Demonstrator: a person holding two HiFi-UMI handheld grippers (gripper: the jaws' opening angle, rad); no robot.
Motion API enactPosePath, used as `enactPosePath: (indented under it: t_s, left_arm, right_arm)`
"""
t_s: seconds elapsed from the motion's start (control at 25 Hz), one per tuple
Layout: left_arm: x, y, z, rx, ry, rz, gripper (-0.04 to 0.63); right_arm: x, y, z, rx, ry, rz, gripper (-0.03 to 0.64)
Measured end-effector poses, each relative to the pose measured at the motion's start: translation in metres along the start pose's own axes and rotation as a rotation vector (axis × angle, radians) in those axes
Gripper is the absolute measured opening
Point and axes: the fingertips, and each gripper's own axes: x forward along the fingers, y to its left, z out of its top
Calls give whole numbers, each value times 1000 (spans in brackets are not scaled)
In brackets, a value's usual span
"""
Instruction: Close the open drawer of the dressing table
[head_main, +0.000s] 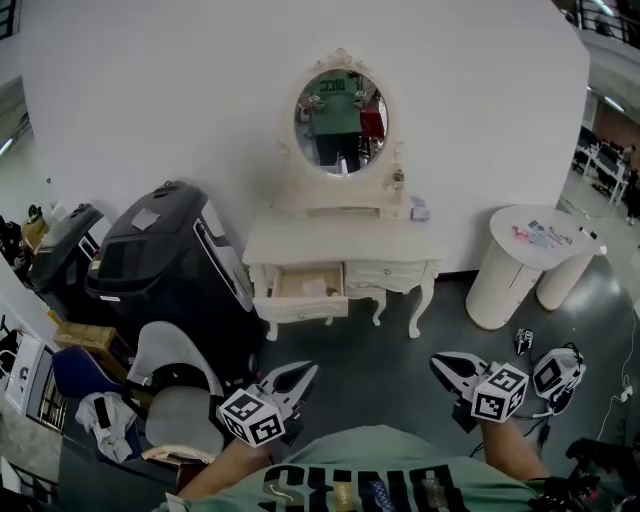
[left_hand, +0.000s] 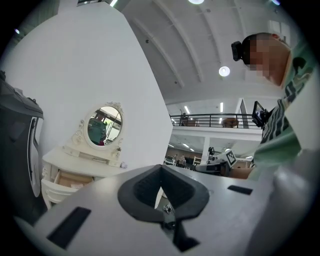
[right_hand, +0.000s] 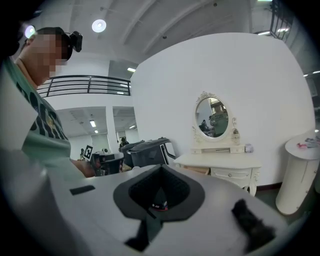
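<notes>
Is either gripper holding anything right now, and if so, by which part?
Nothing is held. The left gripper and the right gripper both have their fingers closed together on nothing, well short of the open drawer.

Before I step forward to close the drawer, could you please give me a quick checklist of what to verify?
1. Target found: ok, the dressing table has its left drawer pulled out; the right drawer is shut.
2. Left gripper free: ok, fingers together, nothing between them.
3. Right gripper free: ok, fingers together, empty.
4. Drawer within reach: not ok, both grippers are well short of the table.
5. Contents below the drawer's rim: cannot tell, too small.
</notes>
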Motion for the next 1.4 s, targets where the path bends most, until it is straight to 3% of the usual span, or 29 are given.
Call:
enactPosePath:
  t_s: [0.24,0.56,0.8,0.96,1.4]
  left_arm:
    - [-13,57,15,-4,19,-58,9]
    - [4,102,9,-58,23,-55,9]
    - [56,112,1,-49,28,6,9]
    - [115,103,4,-64,-9,59,9]
    - [258,60,-14,-68,-13,87,9]
  right_arm:
    - [63,12,9,3,18,-35,11]
    - [98,-12,18,-1,55,-37,11]
    - [106,-70,19,-7,64,33,11]
    - [99,-133,32,-20,69,93,11]
    - [50,-274,58,-29,65,153,11]
